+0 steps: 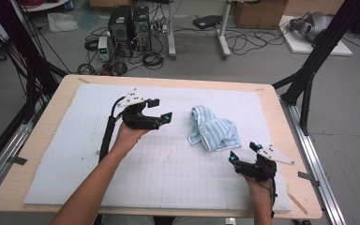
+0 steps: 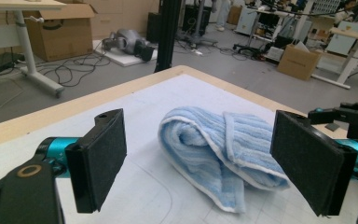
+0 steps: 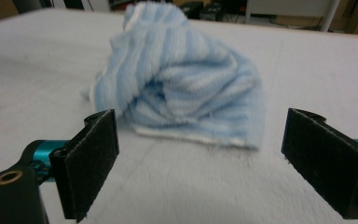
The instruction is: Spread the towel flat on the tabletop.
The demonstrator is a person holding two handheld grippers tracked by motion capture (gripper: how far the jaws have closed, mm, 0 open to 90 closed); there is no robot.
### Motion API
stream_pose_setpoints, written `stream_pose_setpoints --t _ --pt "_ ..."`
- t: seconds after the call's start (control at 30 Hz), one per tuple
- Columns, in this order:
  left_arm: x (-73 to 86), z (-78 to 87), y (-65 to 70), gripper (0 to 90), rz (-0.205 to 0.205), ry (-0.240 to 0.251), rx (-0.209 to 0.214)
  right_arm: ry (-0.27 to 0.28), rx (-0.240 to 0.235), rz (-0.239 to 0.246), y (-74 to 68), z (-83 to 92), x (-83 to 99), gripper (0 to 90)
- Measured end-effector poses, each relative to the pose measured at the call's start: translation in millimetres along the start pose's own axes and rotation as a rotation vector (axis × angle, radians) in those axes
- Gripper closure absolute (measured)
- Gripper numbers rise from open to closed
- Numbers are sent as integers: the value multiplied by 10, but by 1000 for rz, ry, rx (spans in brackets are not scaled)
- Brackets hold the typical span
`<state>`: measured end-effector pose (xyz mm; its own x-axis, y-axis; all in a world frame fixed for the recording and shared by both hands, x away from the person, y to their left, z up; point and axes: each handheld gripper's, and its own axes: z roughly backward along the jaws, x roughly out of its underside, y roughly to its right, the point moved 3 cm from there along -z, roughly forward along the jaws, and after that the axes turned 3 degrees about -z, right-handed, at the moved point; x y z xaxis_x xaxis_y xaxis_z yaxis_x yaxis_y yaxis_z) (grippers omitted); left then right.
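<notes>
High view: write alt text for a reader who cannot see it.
A crumpled blue striped towel lies on a white gridded mat covering a wooden table. A person's two hands each hold a black tool with its jaws open, the left tool left of the towel, the right tool near its front right, neither touching it.

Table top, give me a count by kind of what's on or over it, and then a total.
Light blue striped towel, crumpled: 1
White gridded mat covering the wooden table: 1
Handheld tools, both open and neither touching the towel: 2, the left tool and the right tool
Total: 4
</notes>
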<state>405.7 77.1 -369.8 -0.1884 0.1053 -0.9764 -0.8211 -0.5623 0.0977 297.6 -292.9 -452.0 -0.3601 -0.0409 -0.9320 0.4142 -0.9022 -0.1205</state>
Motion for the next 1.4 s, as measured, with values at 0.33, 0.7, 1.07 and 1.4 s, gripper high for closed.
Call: stream_pose_setpoints --t 0.33,0.7,1.07,1.4 --pt "1 87 -46 187 -1 3 -10 -197 -45 120 -238 -792 -559 101" --pt "106 343 -209 187 10 7 -77 -401 30 170 -282 -1198 -479 589" --pt "256 680 -431 188 34 10 -149 -213 -336 99 -715 -1080 -751 771" --pt "363 926 -566 191 49 20 -201 -188 -520 142 -1168 -1140 -878 771"
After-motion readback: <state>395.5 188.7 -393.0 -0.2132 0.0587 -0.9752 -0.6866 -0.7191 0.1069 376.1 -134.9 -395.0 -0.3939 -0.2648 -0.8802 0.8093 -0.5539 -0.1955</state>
